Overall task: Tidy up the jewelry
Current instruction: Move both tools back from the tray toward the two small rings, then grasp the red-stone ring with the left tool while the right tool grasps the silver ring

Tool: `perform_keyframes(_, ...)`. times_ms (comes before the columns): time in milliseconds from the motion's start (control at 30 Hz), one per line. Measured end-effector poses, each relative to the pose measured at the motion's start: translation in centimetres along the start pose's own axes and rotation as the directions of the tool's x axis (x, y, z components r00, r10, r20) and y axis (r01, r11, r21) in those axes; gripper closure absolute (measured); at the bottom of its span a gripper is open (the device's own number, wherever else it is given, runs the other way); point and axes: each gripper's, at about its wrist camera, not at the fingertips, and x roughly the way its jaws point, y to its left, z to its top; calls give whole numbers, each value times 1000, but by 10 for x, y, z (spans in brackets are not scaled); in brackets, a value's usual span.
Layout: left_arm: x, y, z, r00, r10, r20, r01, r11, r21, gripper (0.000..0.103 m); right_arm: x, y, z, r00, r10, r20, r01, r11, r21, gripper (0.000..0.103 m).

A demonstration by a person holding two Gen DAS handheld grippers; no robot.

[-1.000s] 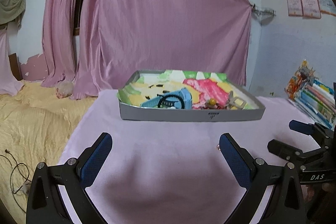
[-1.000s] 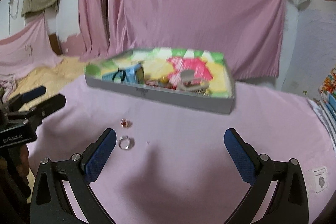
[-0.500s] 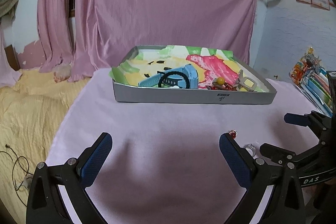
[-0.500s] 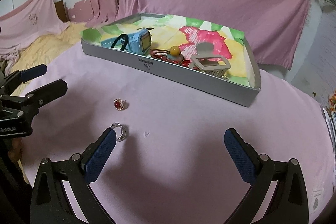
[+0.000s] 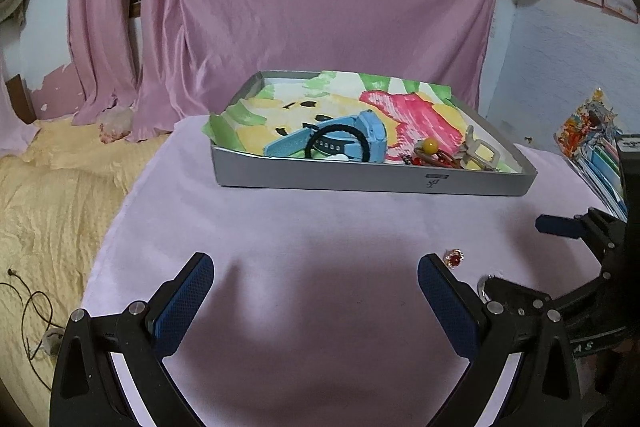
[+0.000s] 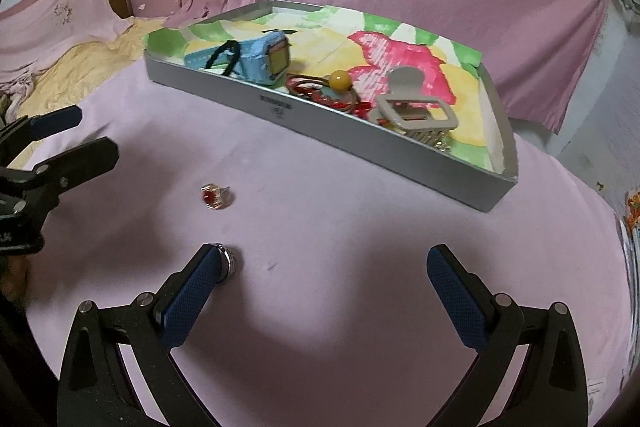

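Note:
A grey tray (image 5: 360,183) (image 6: 400,151) with a colourful paper lining holds a blue watch (image 5: 348,139) (image 6: 264,57), a black hair tie (image 5: 336,143), a red bracelet with a yellow bead (image 6: 340,83) and a beige hair clip (image 6: 412,103). On the pink cloth lie a red-stone ring (image 5: 454,259) (image 6: 214,197) and a silver ring (image 6: 228,263), the latter right beside the left fingertip of my right gripper (image 6: 324,267). Both my right gripper and my left gripper (image 5: 316,279) stand open and hold nothing. In the left wrist view my right gripper (image 5: 532,255) is at the far right.
Pink curtains hang behind the table. A yellow blanket (image 5: 48,195) lies to the left with a dark cable (image 5: 28,307) on it. A stack of colourful books (image 5: 596,143) stands at the right edge. Bare pink cloth lies between the tray and the grippers.
Both grippers tilted down and came nearer the cloth. The silver ring now sits at my right gripper's left fingertip; the red-stone ring is close to my left gripper's right finger.

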Motion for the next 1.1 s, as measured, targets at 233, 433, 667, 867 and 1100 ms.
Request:
perform_keyframes(233,7,-8,3,999,-31,-29,32,999,23,1,3,-22,2,998,-58,-11,59,998,27,2)
perform_keyframes(433,13,-23,8,997,-55,-60,58,996,61,1,6,-39,0,998,-67,-20,68,996,53,2)
perform_keyframes(667,21,-43,10,993,-80,-83,89,989,118,1,6,-49,-4,998,-62,-9,63,996,63,2)
perform_keyframes(867,26,-56,10,989,-95,-113,112,982,151,16,6,-50,-4,1000,-31,0,31,998,55,13)
perform_keyframes(1100,31,-65,8,984,-109,-138,133,976,174,34,2,-48,-7,999,37,14,-37,998,44,34)
